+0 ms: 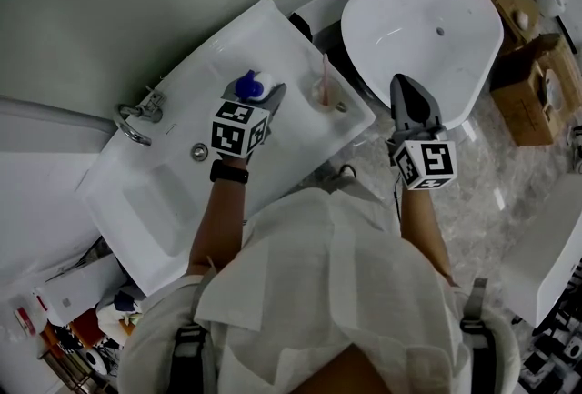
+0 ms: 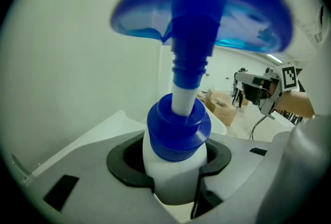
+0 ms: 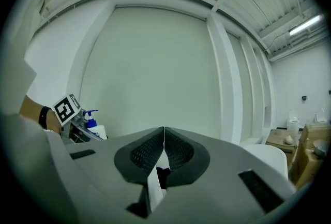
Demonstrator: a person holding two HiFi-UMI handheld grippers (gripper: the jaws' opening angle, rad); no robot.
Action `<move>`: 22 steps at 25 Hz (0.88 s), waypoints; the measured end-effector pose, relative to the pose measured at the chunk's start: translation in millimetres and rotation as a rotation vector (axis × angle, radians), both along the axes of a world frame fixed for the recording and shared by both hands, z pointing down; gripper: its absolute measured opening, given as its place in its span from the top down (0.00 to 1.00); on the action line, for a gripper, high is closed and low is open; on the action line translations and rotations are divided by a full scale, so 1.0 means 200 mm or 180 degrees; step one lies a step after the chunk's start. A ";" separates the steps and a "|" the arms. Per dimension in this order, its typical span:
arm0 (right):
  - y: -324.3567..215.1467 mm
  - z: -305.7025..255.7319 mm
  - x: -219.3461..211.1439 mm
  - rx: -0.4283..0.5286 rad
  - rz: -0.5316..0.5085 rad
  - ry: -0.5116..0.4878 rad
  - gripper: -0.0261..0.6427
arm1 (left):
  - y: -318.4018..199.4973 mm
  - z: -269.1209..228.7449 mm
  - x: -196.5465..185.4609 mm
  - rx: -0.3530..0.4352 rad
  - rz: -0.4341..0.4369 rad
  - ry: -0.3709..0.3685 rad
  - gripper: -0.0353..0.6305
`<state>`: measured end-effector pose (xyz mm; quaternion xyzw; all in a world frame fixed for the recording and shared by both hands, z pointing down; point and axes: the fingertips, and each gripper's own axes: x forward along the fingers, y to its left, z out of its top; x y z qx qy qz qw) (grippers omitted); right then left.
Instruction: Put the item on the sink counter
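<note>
Head view: left gripper (image 1: pixel 262 96) holds pump bottle (image 1: pixel 249 88) over sink counter (image 1: pixel 291 55); contact with the counter unclear.
Left gripper view: 2 jaws clamped on white body under blue collar. Rigid plastic, probably light and slick; grip the body, never the pump head.
Right gripper view: right gripper (image 3: pixel 164 158) closed, empty.

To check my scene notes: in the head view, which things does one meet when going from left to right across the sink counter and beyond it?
faucet → drain → pump bottle → cup → right hand-held gripper → cardboard boxes
</note>
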<state>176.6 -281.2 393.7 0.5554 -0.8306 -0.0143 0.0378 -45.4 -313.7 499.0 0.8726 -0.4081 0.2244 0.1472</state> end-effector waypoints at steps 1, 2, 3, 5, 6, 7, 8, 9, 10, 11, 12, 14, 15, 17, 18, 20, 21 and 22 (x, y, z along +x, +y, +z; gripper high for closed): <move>0.00 0.00 0.00 -0.0008 0.0004 0.0003 0.94 | -0.01 0.02 0.01 -0.0020 0.0014 -0.0011 0.64; 0.01 0.01 0.01 -0.0016 0.0008 0.0008 0.94 | -0.02 0.05 0.02 -0.0037 0.0031 -0.0024 0.64; 0.01 0.01 0.01 -0.0024 0.0011 0.0012 0.94 | -0.03 0.08 0.03 -0.0054 0.0050 -0.0036 0.64; 0.01 0.01 0.01 -0.0032 0.0013 0.0019 0.94 | -0.05 0.14 0.04 -0.0096 0.0098 -0.0068 0.64; 0.01 0.01 0.01 -0.0033 0.0015 0.0023 0.94 | -0.07 0.17 0.06 -0.0120 0.0127 -0.0086 0.64; 0.01 0.01 0.02 -0.0034 0.0017 0.0027 0.94 | -0.08 0.20 0.07 -0.0147 0.0157 -0.0104 0.64; 0.01 0.01 0.02 -0.0038 0.0020 0.0031 0.94 | -0.08 0.23 0.08 -0.0175 0.0184 -0.0121 0.64; 0.02 0.02 0.02 -0.0046 0.0023 0.0036 0.94 | -0.09 0.26 0.09 -0.0206 0.0207 -0.0139 0.64; 0.02 0.02 0.02 -0.0056 0.0024 0.0043 0.94 | -0.10 0.29 0.10 -0.0237 0.0227 -0.0161 0.64; 0.02 0.03 0.02 -0.0067 0.0024 0.0051 0.94 | -0.10 0.31 0.11 -0.0267 0.0243 -0.0184 0.64; 0.03 0.03 0.03 -0.0075 0.0024 0.0062 0.94 | -0.11 0.34 0.12 -0.0295 0.0256 -0.0205 0.64; 0.03 0.03 0.03 -0.0087 0.0026 0.0077 0.94 | -0.13 0.39 0.13 -0.0340 0.0268 -0.0246 0.64; 0.03 0.04 0.03 -0.0093 0.0033 0.0076 0.94 | -0.14 0.41 0.14 -0.0357 0.0271 -0.0266 0.64; 0.04 0.05 0.04 -0.0112 0.0050 0.0073 0.94 | -0.17 0.46 0.15 -0.0383 0.0278 -0.0287 0.64; 0.04 0.05 0.05 -0.0123 0.0056 0.0075 0.94 | -0.17 0.48 0.16 -0.0393 0.0285 -0.0287 0.64; 0.05 0.06 0.05 -0.0140 0.0066 0.0080 0.94 | -0.19 0.51 0.18 -0.0406 0.0304 -0.0281 0.64; 0.06 0.07 0.06 -0.0146 0.0071 0.0083 0.94 | -0.19 0.53 0.19 -0.0413 0.0310 -0.0283 0.64; 0.06 0.07 0.06 -0.0150 0.0075 0.0087 0.94 | -0.20 0.55 0.20 -0.0422 0.0311 -0.0291 0.64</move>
